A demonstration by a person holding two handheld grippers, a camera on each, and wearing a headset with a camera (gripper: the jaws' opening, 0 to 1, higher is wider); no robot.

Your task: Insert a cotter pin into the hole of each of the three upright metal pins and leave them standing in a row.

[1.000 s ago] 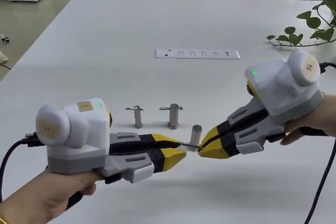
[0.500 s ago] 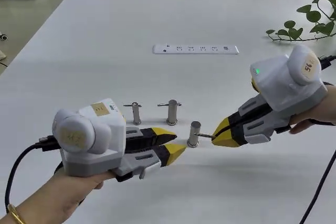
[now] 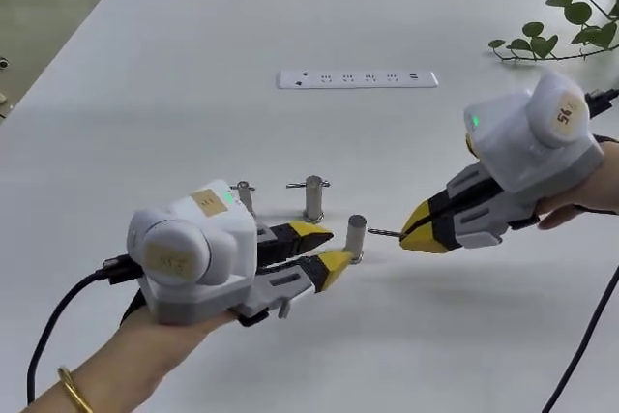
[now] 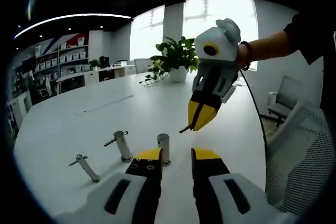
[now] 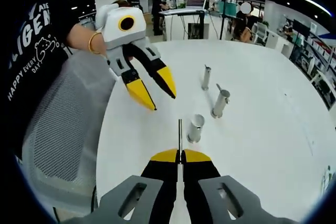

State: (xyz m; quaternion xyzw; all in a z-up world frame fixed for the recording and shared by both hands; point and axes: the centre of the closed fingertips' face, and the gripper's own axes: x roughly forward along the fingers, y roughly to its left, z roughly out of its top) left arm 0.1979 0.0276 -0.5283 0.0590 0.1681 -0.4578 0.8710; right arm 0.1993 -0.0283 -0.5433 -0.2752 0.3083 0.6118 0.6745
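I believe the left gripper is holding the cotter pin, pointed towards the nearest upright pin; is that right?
Not quite: the right gripper holds the cotter pin, pointed towards the nearest upright pin; the right gripper view shows it shut between those fingers.

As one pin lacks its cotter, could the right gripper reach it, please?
Probably yes: the right gripper holds the cotter pin pointed at that metal pin over bare table; the left gripper sits beside it, not between.

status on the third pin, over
Right gripper shut on cotter pin, tip just short of third metal pin. Left gripper open, jaws beside that pin. Other two metal pins already pinned. Nothing between tip and pin.
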